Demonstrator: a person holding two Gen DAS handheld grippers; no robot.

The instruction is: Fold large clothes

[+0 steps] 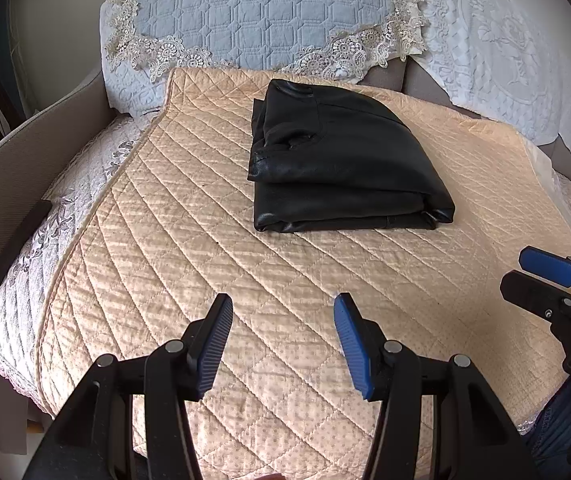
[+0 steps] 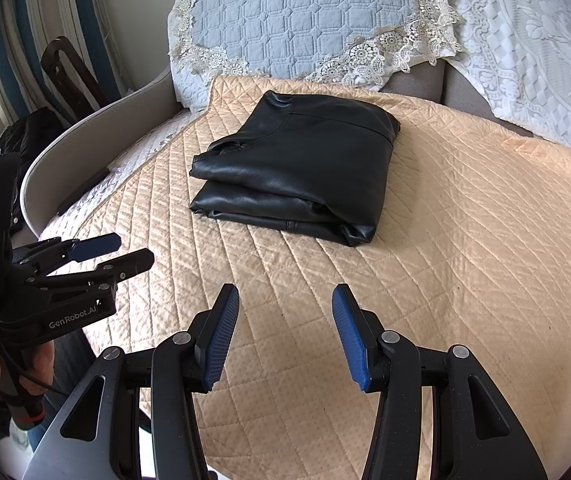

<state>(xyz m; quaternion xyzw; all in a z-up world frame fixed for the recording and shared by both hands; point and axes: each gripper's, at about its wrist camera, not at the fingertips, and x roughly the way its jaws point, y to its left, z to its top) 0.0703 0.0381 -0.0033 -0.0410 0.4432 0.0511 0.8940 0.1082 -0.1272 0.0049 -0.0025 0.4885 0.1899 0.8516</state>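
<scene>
On left tool (image 2: 125,250), "GenRobot.AI" lettering (image 2: 72,317)

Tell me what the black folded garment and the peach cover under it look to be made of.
Black garment: leather or faux leather by its look; smooth, slightly glossy, with soft highlights along the folds. Real or imitation cannot be told.
Peach cover: quilted fabric with a faint satin sheen; stitched diamond pattern, slightly puffed between seams.

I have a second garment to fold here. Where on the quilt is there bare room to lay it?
The widest bare patch of the beige quilt lies between the folded black garment and the two claws, left claw and right claw, both open and empty. Bare strips flank the garment. Behind it, the blue lace-edged cover crowds close.
</scene>
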